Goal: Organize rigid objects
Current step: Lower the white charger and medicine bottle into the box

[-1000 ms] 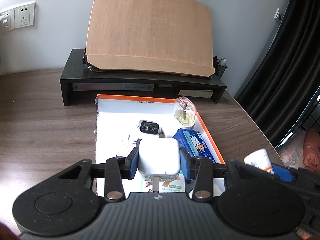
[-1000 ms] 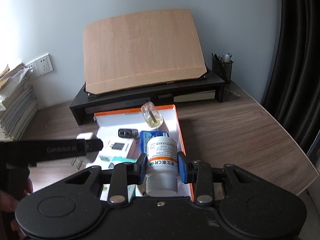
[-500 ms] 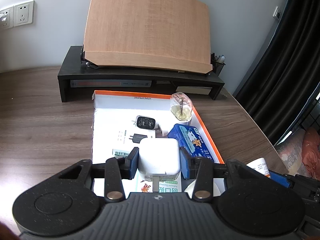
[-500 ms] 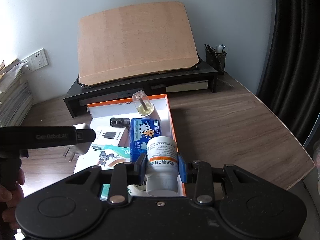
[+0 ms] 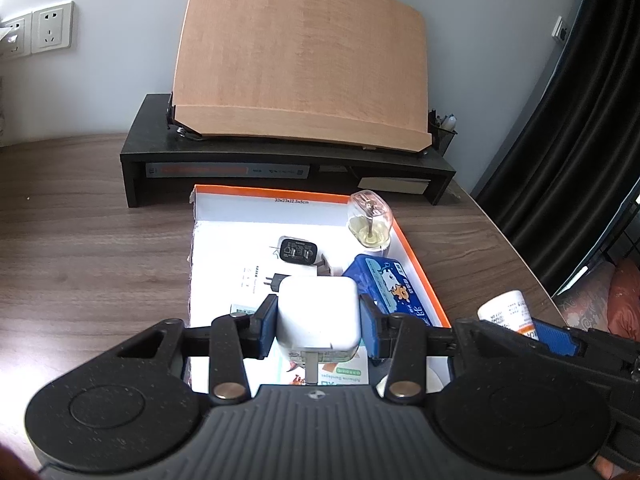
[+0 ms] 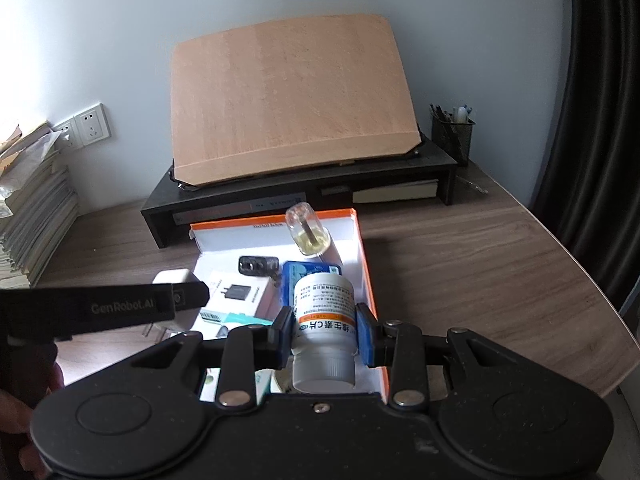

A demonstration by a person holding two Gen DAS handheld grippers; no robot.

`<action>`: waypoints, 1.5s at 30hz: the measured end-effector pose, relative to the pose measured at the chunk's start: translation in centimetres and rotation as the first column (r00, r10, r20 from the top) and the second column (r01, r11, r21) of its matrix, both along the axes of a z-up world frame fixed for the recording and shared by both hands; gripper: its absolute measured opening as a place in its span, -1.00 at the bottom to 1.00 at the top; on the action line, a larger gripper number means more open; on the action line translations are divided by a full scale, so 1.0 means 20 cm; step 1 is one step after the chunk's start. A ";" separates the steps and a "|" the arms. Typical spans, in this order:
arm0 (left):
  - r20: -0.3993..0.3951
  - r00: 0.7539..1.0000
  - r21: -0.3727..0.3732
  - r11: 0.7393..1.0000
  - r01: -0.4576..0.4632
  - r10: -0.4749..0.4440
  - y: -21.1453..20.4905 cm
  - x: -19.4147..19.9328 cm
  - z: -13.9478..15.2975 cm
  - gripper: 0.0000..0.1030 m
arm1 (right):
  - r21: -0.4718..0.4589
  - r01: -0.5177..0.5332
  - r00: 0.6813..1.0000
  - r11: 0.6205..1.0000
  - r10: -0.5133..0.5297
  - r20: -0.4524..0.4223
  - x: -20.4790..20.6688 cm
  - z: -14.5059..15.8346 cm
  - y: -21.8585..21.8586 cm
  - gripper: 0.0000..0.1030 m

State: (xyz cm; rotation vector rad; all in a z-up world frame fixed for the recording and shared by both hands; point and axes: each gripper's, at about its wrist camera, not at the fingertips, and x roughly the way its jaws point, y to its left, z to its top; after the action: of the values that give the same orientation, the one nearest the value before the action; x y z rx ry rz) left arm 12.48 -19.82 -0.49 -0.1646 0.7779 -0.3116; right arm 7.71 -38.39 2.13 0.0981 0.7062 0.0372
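Note:
My left gripper (image 5: pixel 318 318) is shut on a white charger cube (image 5: pixel 317 314) and holds it above the near part of an orange-rimmed white box (image 5: pixel 272 193). My right gripper (image 6: pixel 324 330) is shut on a white pill bottle (image 6: pixel 323 322), cap toward me, over the box's near right corner (image 6: pixel 366 258). In the box lie a black adapter (image 5: pixel 298 250), a blue case (image 5: pixel 390 290), a clear bulb-shaped bottle (image 5: pixel 370 224) and a white charger carton (image 6: pixel 240 294). The left gripper's arm (image 6: pixel 100 308) with the charger (image 6: pixel 174 280) shows in the right wrist view.
A black monitor riser (image 5: pixel 280 160) with a tilted wooden board (image 5: pixel 304 56) stands behind the box. A pen holder (image 6: pixel 452 136) sits at its right end. Stacked papers (image 6: pixel 32 208) lie at the far left. The desk edge and a dark curtain (image 5: pixel 568 120) are at the right.
Both grippers keep their holds. The views shifted a little: the left gripper with the charger moved slightly over the box, and the right gripper with the bottle drifted closer to the box's right side.

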 end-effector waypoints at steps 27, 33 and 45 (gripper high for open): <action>-0.027 1.000 0.015 1.000 -0.016 0.017 0.01 0.10 -0.04 -0.18 | -0.002 -0.086 0.996 0.996 0.086 0.021 0.21 0.01 0.10 -0.21; -0.036 0.999 0.014 1.000 -0.015 0.016 0.01 0.12 -0.06 -0.18 | 0.000 -0.105 0.994 0.994 0.105 0.017 0.25 0.00 0.12 -0.21; -0.075 0.997 0.012 0.999 -0.031 0.032 0.05 0.17 -0.12 -0.18 | 0.014 -0.152 0.988 0.988 0.152 0.008 0.40 -0.05 0.15 -0.21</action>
State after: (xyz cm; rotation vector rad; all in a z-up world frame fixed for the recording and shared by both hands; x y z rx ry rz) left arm 15.90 -18.76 -2.84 -0.1789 0.8509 -0.2726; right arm 15.68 -35.36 1.11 0.0579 0.7054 0.1893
